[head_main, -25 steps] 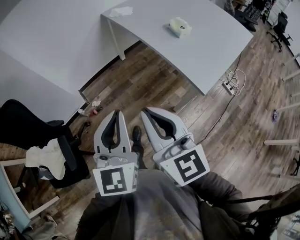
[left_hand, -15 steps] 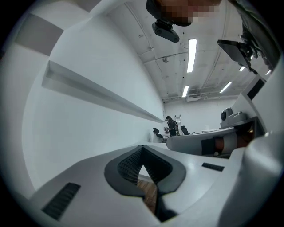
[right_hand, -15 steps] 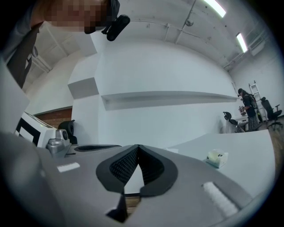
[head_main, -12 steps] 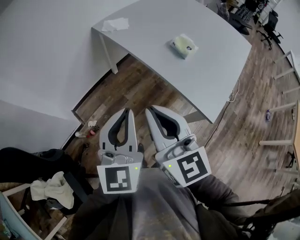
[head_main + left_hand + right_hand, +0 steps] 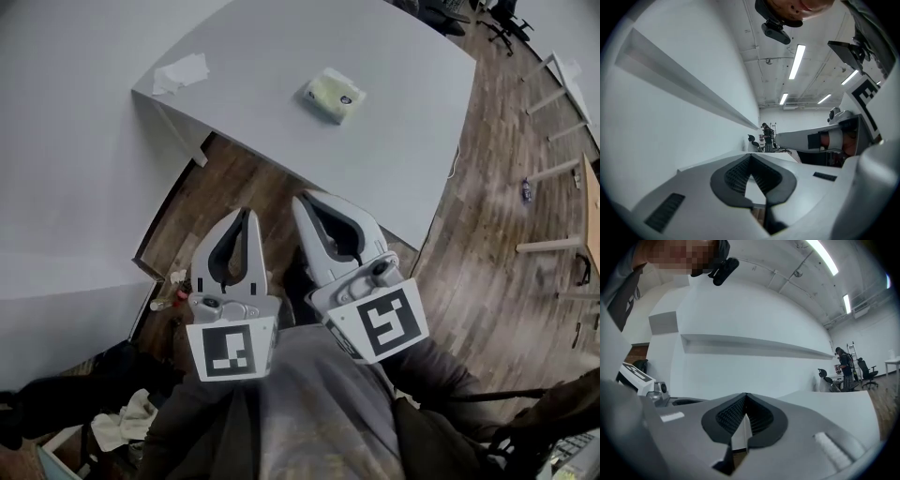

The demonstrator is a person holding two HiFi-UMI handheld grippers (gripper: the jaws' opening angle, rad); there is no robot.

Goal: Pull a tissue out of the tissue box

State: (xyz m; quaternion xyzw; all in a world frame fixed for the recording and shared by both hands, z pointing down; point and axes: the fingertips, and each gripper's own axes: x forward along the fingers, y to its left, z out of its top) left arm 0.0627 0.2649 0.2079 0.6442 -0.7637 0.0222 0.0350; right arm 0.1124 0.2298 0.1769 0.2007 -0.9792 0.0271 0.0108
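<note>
The tissue box [image 5: 333, 96], pale yellow-green with a tissue showing at its slot, lies on the white table [image 5: 412, 141] in the head view. A loose white tissue [image 5: 181, 74] rests near the table's far left corner. My left gripper [image 5: 246, 214] and right gripper [image 5: 301, 200] are held side by side close to the body, over the wooden floor and short of the table's near edge. Both are shut with nothing between the jaws. The left gripper view [image 5: 751, 157] and right gripper view [image 5: 745, 396] show the closed jaws against white wall and table; the box is not seen there.
A white wall [image 5: 66, 187] runs along the left. A white table leg [image 5: 184, 147] stands below the table's left corner. A dark chair with a crumpled cloth [image 5: 127, 418] is at the lower left. White furniture legs [image 5: 548, 169] stand at the right. A distant person [image 5: 843, 363] stands by office chairs.
The table and tissue box have shifted down and left in the head view and look nearer. Both grippers stay shut, held together near the body.
</note>
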